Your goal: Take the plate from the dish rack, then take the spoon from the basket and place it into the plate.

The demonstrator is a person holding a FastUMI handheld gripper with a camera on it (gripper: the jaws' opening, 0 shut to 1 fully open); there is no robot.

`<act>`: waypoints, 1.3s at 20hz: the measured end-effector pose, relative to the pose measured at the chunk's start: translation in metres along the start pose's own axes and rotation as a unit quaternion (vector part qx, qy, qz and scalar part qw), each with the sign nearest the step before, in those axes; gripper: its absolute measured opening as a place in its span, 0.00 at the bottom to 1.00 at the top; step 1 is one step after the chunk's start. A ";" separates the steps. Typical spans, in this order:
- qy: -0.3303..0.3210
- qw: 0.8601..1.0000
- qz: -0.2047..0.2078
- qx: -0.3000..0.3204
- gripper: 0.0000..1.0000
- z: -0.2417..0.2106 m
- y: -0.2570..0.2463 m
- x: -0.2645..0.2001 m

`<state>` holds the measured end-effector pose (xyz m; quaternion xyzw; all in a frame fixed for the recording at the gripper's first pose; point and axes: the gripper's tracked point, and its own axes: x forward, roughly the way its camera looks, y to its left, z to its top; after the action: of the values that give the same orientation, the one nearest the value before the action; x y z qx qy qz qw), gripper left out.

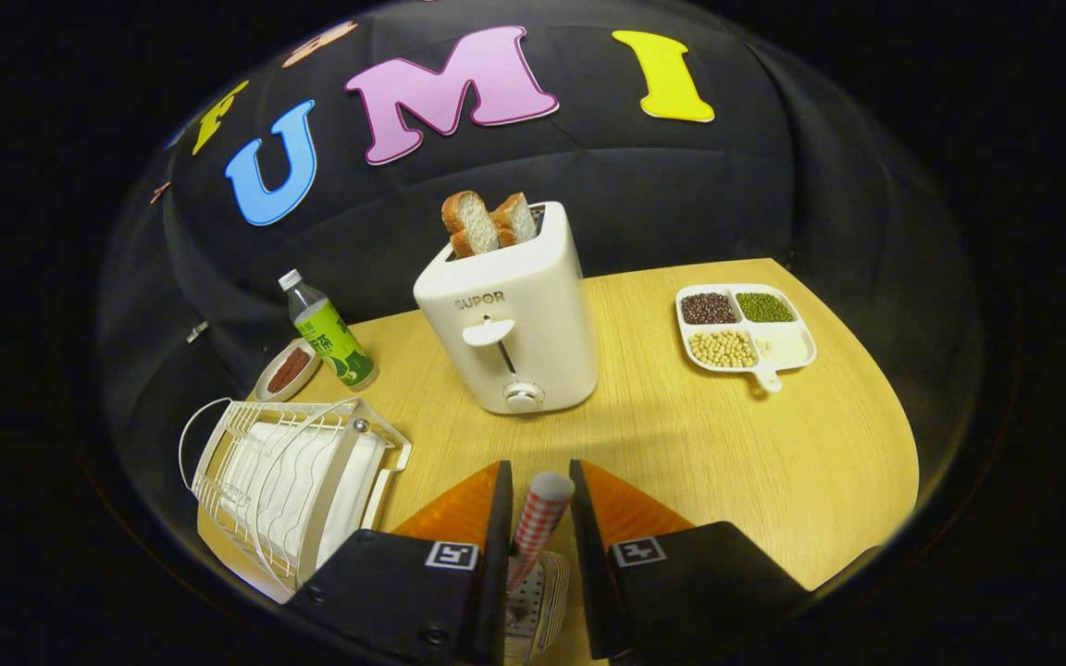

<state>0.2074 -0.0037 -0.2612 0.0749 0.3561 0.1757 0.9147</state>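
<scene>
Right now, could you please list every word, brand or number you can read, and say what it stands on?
"SUPOR": on the front of the white toaster.
Green label of the clear plastic bottle: print too blurred to read.
Square coded tags on the gripper: patterns, no words. Its fingers stand open either side of the red-and-white checked spoon handle.

Wood-grain table (700, 444) — glossy (plastic) toaster (519, 319).
</scene>
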 end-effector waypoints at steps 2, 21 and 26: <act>-0.007 1.000 0.001 0.006 0.27 0.006 0.002 -0.001; -0.094 0.991 0.084 -0.045 0.14 0.090 0.087 -0.130; -0.044 0.988 0.133 -0.064 0.14 0.022 0.121 -0.156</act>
<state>0.0830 0.0496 -0.1158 0.0705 0.2908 0.3147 0.9008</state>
